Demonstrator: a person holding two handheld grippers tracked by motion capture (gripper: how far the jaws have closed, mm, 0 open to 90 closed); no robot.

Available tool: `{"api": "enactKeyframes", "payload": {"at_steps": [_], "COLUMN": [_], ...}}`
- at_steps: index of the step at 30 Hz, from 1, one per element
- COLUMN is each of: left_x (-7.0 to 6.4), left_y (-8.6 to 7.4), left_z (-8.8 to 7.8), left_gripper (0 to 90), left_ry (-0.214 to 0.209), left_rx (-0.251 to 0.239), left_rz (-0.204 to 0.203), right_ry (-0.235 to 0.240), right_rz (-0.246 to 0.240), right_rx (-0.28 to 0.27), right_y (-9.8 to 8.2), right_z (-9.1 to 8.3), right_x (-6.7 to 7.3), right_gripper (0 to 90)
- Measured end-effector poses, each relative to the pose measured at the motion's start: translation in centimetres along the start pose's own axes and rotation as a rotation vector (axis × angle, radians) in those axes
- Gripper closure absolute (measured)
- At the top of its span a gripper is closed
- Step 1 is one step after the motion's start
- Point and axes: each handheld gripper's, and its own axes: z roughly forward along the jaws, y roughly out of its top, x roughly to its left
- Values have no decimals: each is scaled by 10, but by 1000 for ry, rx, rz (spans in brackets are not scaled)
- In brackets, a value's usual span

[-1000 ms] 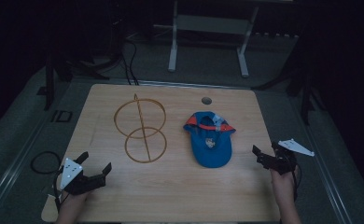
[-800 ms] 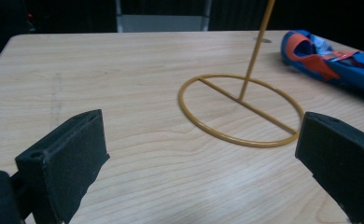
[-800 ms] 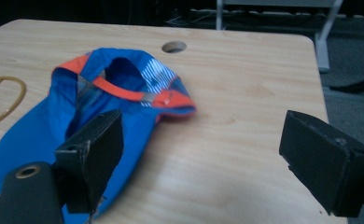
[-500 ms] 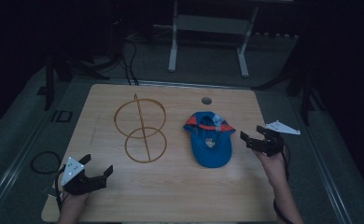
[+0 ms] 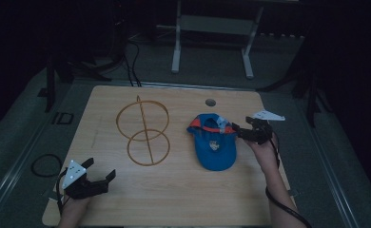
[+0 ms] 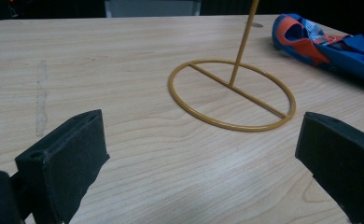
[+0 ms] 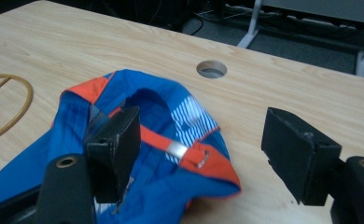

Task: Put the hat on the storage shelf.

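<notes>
A blue cap (image 5: pixel 215 146) with orange trim lies on the wooden table (image 5: pixel 183 199), right of centre. Its open back and strap face my right gripper (image 5: pixel 237 132), which is open at the cap's right rear edge. In the right gripper view the cap (image 7: pixel 166 116) lies between and under the jaws of the right gripper (image 7: pixel 206 140): the left jaw hangs over the fabric and the right jaw over bare wood. My left gripper (image 5: pixel 100 168) stands open at the table's near left corner. In its own view the left gripper (image 6: pixel 203 140) has nothing between its jaws.
A yellow wire stand (image 5: pixel 143 130) of two rings joined by a rod stands left of centre, with its base ring (image 6: pixel 231 95) in front of the left gripper. A round hole (image 5: pixel 210 102) is in the table's far side. A black cable coil (image 5: pixel 46 165) lies off the left edge.
My right gripper has moved from the table's right edge forward and left, up to the cap's rear edge. The left gripper has stayed where it was.
</notes>
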Motion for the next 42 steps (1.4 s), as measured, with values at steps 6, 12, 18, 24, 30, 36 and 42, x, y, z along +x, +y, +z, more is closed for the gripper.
{"api": "enactKeyframes", "payload": {"at_steps": [6, 12, 18, 24, 30, 36, 42], "left_x": [0, 1, 1, 1, -2, 0, 1], "left_y": [0, -1, -1, -2, -2, -2, -3], "left_z": [0, -1, 0, 0, 1, 2, 2], "left_gripper": [24, 25, 24, 24, 24, 25, 24], "left_ry": [-10, -11, -17, -25, -35, -39, -41], "left_rx": [5, 5, 11, 23, 31, 34, 35], "left_rz": [-2, -3, -1, -1, 20, 8, 6], "right_ry": [23, 26, 7, -5, -15, -10, 22], "right_rz": [-20, -14, -20, -6, 10, -8, -53], "right_rx": [36, 86, 137, 202, 258, 295, 349], "right_y": [9, 10, 6, 2, -6, -13, -13], "right_z": [27, 54, 74, 96, 110, 119, 123], "right_x": [6, 8, 6, 2, 0, 1, 5], "right_gripper": [281, 281, 281, 280, 280, 326, 428]}}
